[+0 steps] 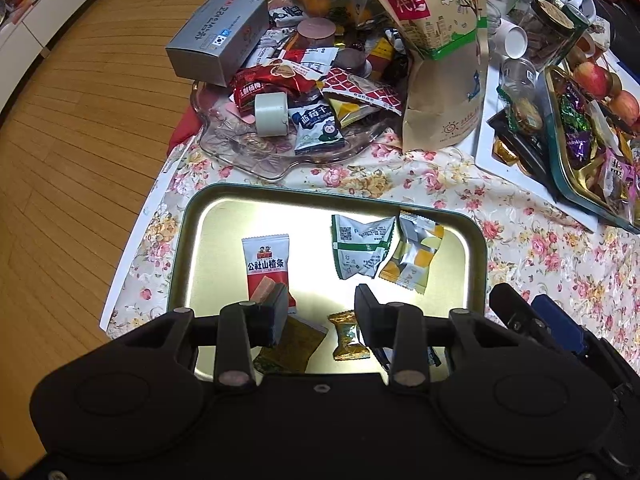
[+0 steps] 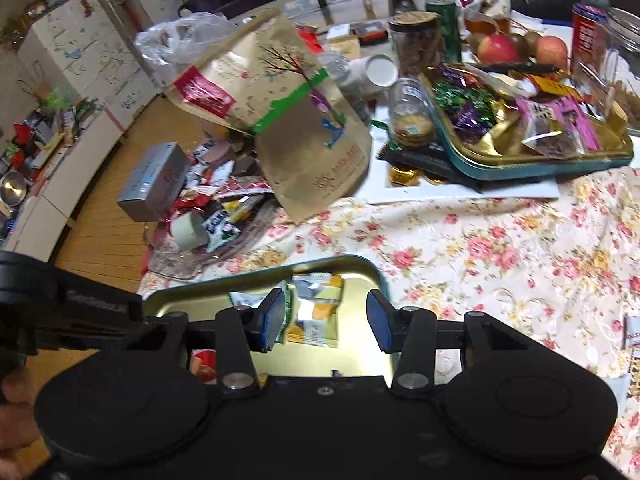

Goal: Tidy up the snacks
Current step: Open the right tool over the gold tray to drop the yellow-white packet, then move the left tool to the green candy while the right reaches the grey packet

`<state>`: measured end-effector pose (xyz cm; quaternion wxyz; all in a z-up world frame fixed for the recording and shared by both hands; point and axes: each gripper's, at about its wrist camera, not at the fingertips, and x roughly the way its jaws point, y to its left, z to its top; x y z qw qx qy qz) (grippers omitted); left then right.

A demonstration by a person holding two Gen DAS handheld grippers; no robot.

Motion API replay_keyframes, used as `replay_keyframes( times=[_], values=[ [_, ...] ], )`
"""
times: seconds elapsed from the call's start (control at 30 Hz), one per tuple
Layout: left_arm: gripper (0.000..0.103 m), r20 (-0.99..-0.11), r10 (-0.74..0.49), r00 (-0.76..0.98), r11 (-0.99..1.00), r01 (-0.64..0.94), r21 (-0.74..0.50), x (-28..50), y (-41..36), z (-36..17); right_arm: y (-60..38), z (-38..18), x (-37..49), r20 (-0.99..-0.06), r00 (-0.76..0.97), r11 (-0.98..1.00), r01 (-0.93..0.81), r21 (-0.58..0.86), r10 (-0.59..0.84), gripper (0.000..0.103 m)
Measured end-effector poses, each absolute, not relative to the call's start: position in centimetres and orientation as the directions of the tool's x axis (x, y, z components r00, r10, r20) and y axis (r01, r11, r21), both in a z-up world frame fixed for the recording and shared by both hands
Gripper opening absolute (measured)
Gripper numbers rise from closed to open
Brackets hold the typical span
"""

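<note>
Left wrist view. The left gripper (image 1: 322, 312) points steeply down over the near end of the gold tray (image 1: 478, 264), which serves as the collection point for sorted snacks. Its fingers stand moderately apart and hold nothing; tray floor shows between them. The red-and-white packet (image 1: 266, 266) lies flat just beyond the left finger, with its near end hidden behind that finger. Its long axis runs away from the fingers, printed top pointing to the far rim. The green-and-white packet (image 1: 360, 248) and the yellow-and-silver packet (image 1: 416, 258) lie beyond the right finger, touching along one edge. Each is tilted, the long axis running roughly from near to far. A gold-wrapped candy (image 1: 350, 338) sits between the fingers, nearer the right one, twisted ends pointing near and far. A dark olive sachet (image 1: 290, 346) lies under the left finger. The unsorted pile on the glass dish (image 1: 256, 160) lies well beyond the tray, so the tray is placed between the fingers and the supply.

Right wrist view. The right gripper (image 2: 326, 316) hovers over the same gold tray at its right end. Its blue-padded fingers are apart and empty. The yellow-and-silver packet lies below and between them, nearer the left finger, apparently not touched, though blur makes this uncertain. The brown paper bag (image 2: 304, 152) leans beyond the fingers on the flowered surface (image 2: 500, 248).
</note>
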<state>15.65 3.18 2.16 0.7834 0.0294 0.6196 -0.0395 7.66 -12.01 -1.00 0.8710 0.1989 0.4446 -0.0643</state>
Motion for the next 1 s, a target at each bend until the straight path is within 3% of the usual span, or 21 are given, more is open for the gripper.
replay_keyframes(
  times=[0.53, 1.0],
  values=[
    [0.045, -0.975, -0.064, 0.215, 0.975, 0.223, -0.015, 13.8, -2.1, 2.5, -14.4, -1.9, 6.4, -0.862, 0.507, 0.907, 0.359, 0.222, 0.010, 0.048],
    [0.045, -0.977, -0.130, 0.172, 0.919, 0.391, -0.053, 10.2, -9.5, 2.8, -22.7, -1.7, 0.8, -0.906, 0.409, 0.877, 0.468, 0.109, -0.106, 0.048]
  ],
)
